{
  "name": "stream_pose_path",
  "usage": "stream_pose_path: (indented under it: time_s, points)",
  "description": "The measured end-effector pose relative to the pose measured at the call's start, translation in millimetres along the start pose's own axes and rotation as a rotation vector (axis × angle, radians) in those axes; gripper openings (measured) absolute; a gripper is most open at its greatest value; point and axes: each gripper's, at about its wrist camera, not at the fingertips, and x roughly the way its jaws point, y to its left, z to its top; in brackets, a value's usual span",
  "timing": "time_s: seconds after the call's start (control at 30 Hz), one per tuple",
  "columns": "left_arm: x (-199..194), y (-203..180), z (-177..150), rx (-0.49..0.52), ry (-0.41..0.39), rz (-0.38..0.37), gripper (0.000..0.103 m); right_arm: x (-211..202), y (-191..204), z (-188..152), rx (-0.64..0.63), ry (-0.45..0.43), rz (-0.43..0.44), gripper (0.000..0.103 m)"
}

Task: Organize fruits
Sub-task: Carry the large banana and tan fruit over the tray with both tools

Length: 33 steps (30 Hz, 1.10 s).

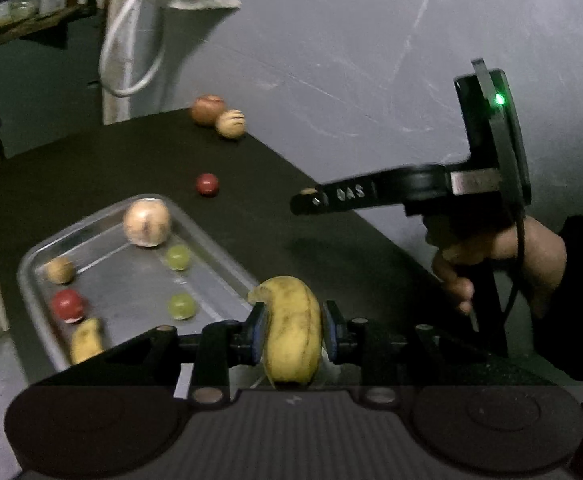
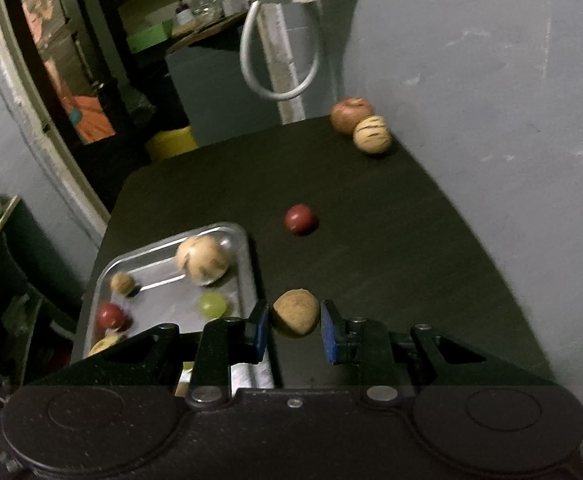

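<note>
left fingers (image 1: 294, 330) clamped on a banana (image 1: 291, 328), right fingers (image 2: 295, 326) squeezing a small brown fruit (image 2: 295, 317), steel tray (image 1: 227, 256) right beside

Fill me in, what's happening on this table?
A person is sorting fruit into a metal tray with two handheld grippers. The left gripper has its jaws shut on a banana; the right gripper is shut on a small brown round fruit. The tray already holds several pieces. A small red fruit and two larger ones at the far edge are on the dark table.
</note>
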Motion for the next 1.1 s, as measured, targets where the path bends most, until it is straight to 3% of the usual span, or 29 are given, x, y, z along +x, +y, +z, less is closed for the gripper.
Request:
stream_pose_path:
  time_s: [0.37,0.8,1.1]
  points:
    - [-18,24,-31,-0.086,-0.036,0.112,0.031,9,32,-35,-0.071,0.088,0.029,0.029]
    - [-11,28,-60,-0.054,0.015,0.095,0.032,14,44,-70,-0.093,0.161,0.035,0.029]
    - [-1,30,-76,-0.003,0.103,0.111,0.032,14,50,-81,-0.097,0.181,0.036,0.029]
